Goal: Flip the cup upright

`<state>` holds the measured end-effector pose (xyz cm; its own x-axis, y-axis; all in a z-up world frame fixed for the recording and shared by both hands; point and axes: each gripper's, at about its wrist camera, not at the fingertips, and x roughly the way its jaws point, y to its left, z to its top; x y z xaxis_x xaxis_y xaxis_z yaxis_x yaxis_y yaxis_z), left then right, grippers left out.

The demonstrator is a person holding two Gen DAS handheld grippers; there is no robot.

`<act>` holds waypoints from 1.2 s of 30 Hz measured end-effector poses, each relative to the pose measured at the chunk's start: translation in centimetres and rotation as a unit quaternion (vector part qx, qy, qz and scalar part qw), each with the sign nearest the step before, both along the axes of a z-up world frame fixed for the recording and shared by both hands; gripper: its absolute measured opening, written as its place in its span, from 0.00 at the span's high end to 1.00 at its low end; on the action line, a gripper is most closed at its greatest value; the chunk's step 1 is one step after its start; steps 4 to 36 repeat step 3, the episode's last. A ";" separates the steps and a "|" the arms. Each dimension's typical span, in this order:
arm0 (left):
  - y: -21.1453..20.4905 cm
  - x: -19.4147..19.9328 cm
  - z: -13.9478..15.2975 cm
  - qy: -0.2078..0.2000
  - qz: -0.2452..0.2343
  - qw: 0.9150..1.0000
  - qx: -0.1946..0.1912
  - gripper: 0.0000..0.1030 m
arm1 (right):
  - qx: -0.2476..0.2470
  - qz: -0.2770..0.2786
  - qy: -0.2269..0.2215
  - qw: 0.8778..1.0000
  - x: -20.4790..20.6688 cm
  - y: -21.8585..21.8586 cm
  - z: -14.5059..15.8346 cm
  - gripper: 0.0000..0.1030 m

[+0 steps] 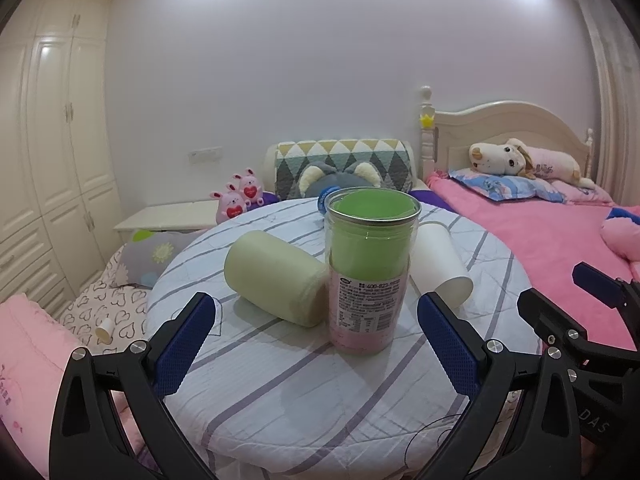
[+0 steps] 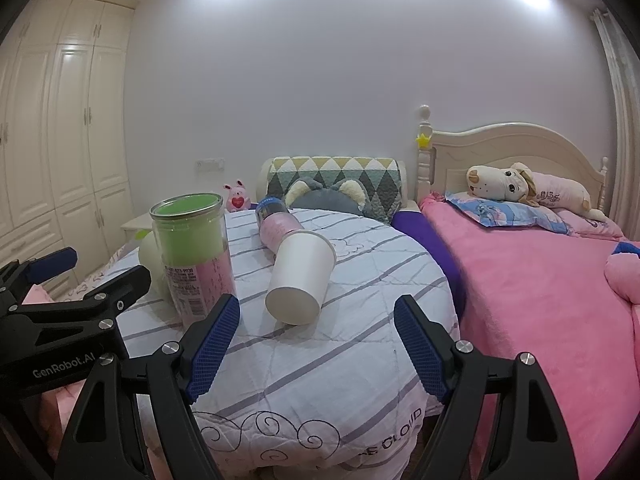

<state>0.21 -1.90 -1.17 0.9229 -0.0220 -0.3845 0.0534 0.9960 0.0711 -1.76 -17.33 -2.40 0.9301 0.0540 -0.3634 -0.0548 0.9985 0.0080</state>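
3 cups on a striped table, both grippers spread and holding nothing.

Left wrist view: the left gripper (image 1: 316,332) stands apart before the upright clear cup (image 1: 370,268); a pale green cup (image 1: 276,280) lies on its side touching it, and a white cup (image 1: 442,266) lies behind on the table (image 1: 320,400).
Right wrist view: the right gripper (image 2: 316,340) is spread wide, the white cup (image 2: 302,278) lying just ahead, base toward the camera.

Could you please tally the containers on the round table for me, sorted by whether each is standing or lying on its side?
Standing: 1, the green-and-pink tumbler.
Lying on its side: 3, the pale yellow cup, the white cup and the pink bottle with a blue cap.
Total: 4.
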 end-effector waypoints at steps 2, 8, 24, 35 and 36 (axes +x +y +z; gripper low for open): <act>0.1 0.1 -0.1 0.000 0.004 1.000 0.002 0.01 | 0.001 0.001 0.004 1.000 0.1 0.0 -0.1 0.21; 0.1 0.1 -0.2 0.001 0.006 1.000 0.004 0.01 | 0.001 0.001 0.005 1.000 0.1 0.1 -0.1 0.21; 0.1 0.1 -0.2 0.001 0.006 1.000 0.004 0.01 | 0.001 0.001 0.005 1.000 0.1 0.1 -0.1 0.21; 0.1 0.1 -0.2 0.001 0.006 1.000 0.004 0.01 | 0.001 0.001 0.005 1.000 0.1 0.1 -0.1 0.21; 0.1 0.1 -0.2 0.001 0.006 1.000 0.004 0.01 | 0.001 0.001 0.005 1.000 0.1 0.1 -0.1 0.21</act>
